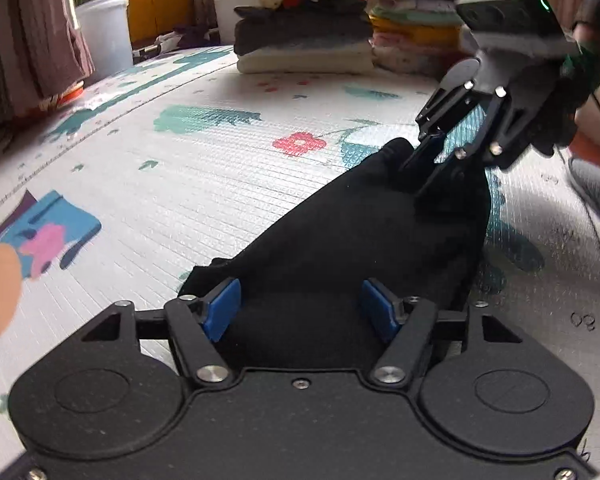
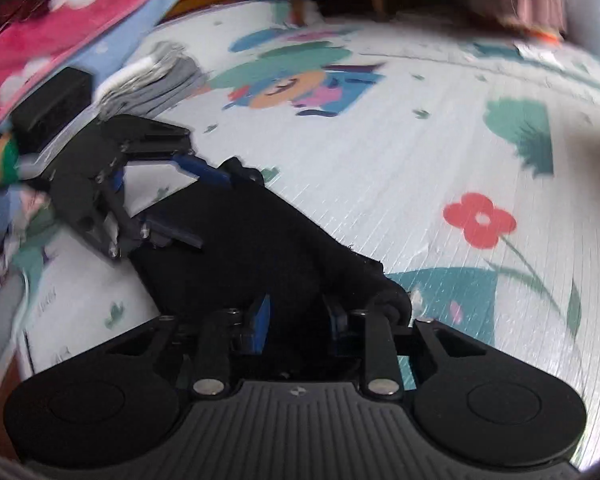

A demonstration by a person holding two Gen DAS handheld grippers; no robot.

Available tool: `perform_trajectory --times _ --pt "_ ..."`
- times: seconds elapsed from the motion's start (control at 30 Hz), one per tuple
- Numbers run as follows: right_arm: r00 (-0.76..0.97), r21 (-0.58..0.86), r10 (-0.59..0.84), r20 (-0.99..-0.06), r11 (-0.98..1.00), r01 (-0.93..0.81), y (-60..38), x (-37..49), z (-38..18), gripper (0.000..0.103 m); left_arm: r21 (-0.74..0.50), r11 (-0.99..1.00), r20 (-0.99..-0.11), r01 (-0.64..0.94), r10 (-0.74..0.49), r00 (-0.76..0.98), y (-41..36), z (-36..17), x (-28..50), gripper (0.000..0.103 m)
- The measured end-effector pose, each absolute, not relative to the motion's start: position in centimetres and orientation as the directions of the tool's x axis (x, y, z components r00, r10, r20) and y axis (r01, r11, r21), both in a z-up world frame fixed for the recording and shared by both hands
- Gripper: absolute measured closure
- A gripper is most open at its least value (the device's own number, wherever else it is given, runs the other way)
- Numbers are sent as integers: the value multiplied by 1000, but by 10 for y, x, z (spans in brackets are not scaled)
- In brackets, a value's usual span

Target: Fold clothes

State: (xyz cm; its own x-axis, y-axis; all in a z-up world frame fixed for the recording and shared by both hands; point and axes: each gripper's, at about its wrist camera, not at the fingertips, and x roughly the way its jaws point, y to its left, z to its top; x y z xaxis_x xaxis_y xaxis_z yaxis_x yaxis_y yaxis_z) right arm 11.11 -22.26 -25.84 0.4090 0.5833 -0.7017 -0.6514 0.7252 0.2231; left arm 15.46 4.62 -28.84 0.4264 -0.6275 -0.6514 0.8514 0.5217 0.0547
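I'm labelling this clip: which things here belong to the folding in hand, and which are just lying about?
In the job:
black garment
left tool, open over one end
right tool, open at the other end

Lying about:
stacks of folded clothes
play mat
white plant pot
pink blanket

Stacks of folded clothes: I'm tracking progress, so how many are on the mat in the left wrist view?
2: a taller stack at the mat's far edge, and a second stack right beside it. More may be hidden.

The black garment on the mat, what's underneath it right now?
The black garment lies on the patterned play mat, covering part of a teal print near the red flower. Whether anything else lies beneath is hidden by the cloth.
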Motion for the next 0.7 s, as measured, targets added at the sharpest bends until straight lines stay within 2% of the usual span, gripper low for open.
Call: perform_trajectory --times 0.1,0.17,0.2,0.23,0.27,0.33,0.4,0.5,0.57,0.63,0.67,0.7 --pt "412 254 573 -708 752 -608 -227 114 -249 81 51 534 -664 844 -613 428 45 -284 154 35" --pt "445 233 584 -679 746 -624 -225 108 -237 78 82 527 -668 846 -601 439 40 -271 146 36" --pt "454 215 586 -672 740 -637 -222 105 -234 66 84 508 -648 857 -626 435 40 -266 139 36" --pt "444 207 578 -685 738 -642 -220 104 -239 63 93 494 -645 864 -631 430 39 -266 134 35" --pt "422 209 569 -706 737 -643 -219 104 -248 63 90 500 -646 861 -628 433 40 -273 133 35" --pt "428 185 581 -692 716 -674 -222 100 -260 65 80 519 -648 851 -621 440 44 -290 133 30" --pt "429 145 578 -695 696 -703 -221 98 -261 65 58 530 -623 846 -643 445 52 -294 132 30" --pt "450 153 560 -696 727 -669 -219 99 -246 68 88 544 -625 834 -622 471 53 -273 120 30" --pt "494 146 565 -661 742 -654 -226 89 -233 64 24 579 -582 815 -655 482 65 -262 109 30" --pt "479 188 567 -670 754 -630 -230 92 -242 64 -5 587 -637 810 -626 450 66 -274 102 30" --pt "463 202 567 -681 753 -626 -231 94 -249 64 40 578 -683 815 -579 445 62 -288 97 30" --pt "454 216 577 -679 749 -627 -231 96 -253 64 86 563 -676 822 -573 463 61 -293 90 30"
